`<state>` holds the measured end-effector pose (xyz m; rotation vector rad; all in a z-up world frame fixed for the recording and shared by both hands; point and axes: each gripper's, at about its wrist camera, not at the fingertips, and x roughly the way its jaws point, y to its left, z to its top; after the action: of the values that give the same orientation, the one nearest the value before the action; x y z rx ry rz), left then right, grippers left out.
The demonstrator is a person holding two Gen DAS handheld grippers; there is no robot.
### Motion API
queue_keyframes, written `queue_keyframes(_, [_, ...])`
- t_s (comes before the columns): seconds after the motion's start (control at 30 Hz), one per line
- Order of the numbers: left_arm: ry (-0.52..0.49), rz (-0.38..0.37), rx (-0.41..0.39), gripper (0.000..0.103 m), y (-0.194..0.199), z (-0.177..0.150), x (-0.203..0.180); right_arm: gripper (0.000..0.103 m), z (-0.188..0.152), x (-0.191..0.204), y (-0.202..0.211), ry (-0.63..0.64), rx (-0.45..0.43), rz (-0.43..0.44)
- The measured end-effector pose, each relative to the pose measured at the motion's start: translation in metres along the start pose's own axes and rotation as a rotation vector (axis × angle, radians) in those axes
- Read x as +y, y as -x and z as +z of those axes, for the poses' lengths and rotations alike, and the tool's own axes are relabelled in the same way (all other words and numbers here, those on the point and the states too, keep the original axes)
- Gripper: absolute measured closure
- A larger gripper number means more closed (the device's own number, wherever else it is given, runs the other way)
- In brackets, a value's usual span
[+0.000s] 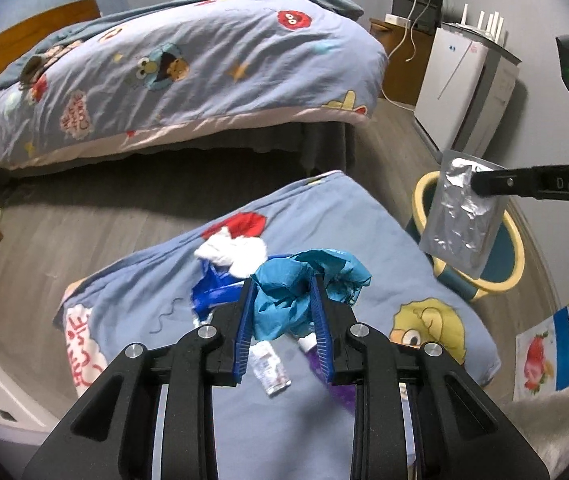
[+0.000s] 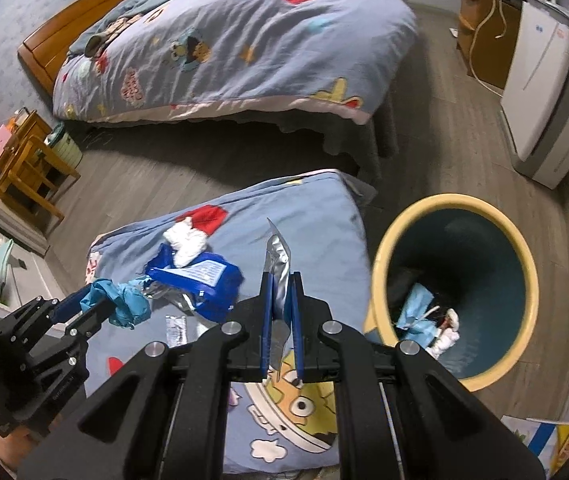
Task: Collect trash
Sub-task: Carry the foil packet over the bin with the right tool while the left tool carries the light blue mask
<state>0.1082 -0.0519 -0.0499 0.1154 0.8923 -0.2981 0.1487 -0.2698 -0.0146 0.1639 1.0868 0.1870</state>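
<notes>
A: Where was the trash?
B: Teal crumpled wrapper (image 1: 304,292) was clamped in my left gripper (image 1: 283,312) above the blanket (image 1: 384,248). Silver foil pouch (image 2: 278,276) was pinched in my right gripper (image 2: 281,300), beside the bin (image 2: 380,260).

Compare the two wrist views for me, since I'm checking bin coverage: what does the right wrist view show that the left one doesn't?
Only the right wrist view looks down into the bin, showing a blue scrap and white bits already inside. Only the left wrist view shows the foil pouch broadside, covering much of the bin. Both show the left gripper shut on the teal wrapper, the right gripper shut on the pouch, and the white tissue and blue packet on the bed.
</notes>
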Motion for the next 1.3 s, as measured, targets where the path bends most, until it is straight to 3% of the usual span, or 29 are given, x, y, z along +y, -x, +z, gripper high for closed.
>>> queue_keyframes(0.53, [-0.013,-0.013,0.03,0.074,-0.033,0.017,-0.036,0.095,-0.003,-0.051,0.018,-0.057,-0.033,-0.034])
queue_keyframes(1.3, [-0.095,-0.069,0.035,0.074,-0.073,0.037,-0.117,0.095,-0.01,-0.139,0.007,-0.163,-0.009,-0.074])
